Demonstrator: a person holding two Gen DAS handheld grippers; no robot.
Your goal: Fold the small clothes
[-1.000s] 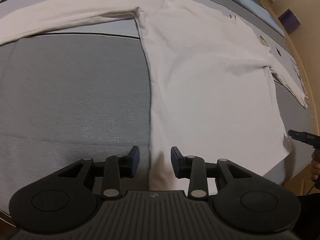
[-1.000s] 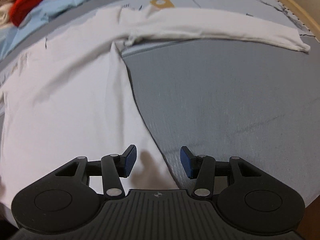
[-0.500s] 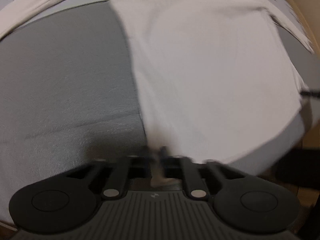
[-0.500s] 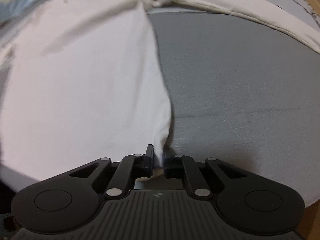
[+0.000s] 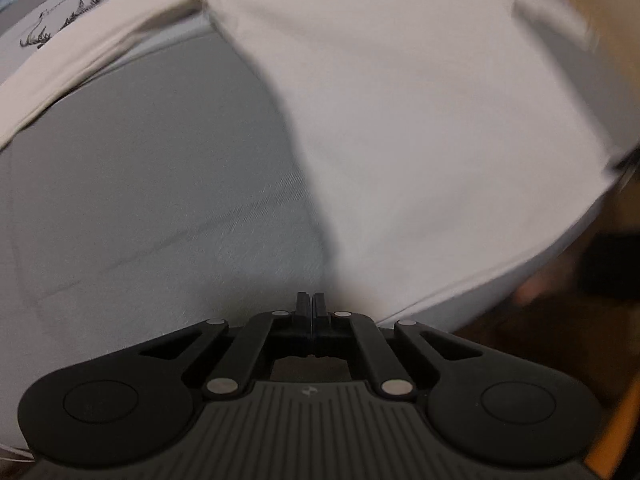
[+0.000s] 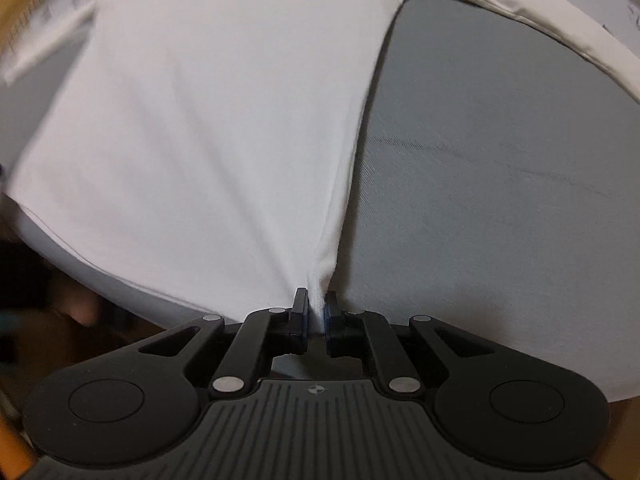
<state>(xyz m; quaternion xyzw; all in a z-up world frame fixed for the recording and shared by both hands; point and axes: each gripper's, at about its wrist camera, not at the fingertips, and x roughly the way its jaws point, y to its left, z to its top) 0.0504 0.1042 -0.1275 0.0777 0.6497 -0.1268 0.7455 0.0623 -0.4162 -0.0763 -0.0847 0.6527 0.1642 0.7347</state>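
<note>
A white long-sleeved shirt [image 5: 420,120] lies spread on a grey sheet [image 5: 140,200], one sleeve [image 5: 100,48] stretched out to the left. My left gripper [image 5: 311,300] is shut at the shirt's lower left hem corner. The cloth edge runs down to its tips and stands lifted, with a shadow beside it. In the right wrist view the same shirt [image 6: 208,120] fills the left half, its other sleeve [image 6: 540,28] reaching right. My right gripper [image 6: 316,304] is shut on a bunched fold of the lower right hem corner, and creases fan up from the pinch.
The grey sheet [image 6: 500,200] lies bare beside the shirt in both views. A pale printed cloth [image 5: 68,16] lies beyond the left sleeve. A person's blurred hand [image 5: 536,284] shows past the hem. An orange wooden edge [image 5: 616,432] borders the bed.
Both grippers went from open astride the shirt's side edges to shut on its hem corners. Both views have rolled, and the hem has come up off the sheet.
</note>
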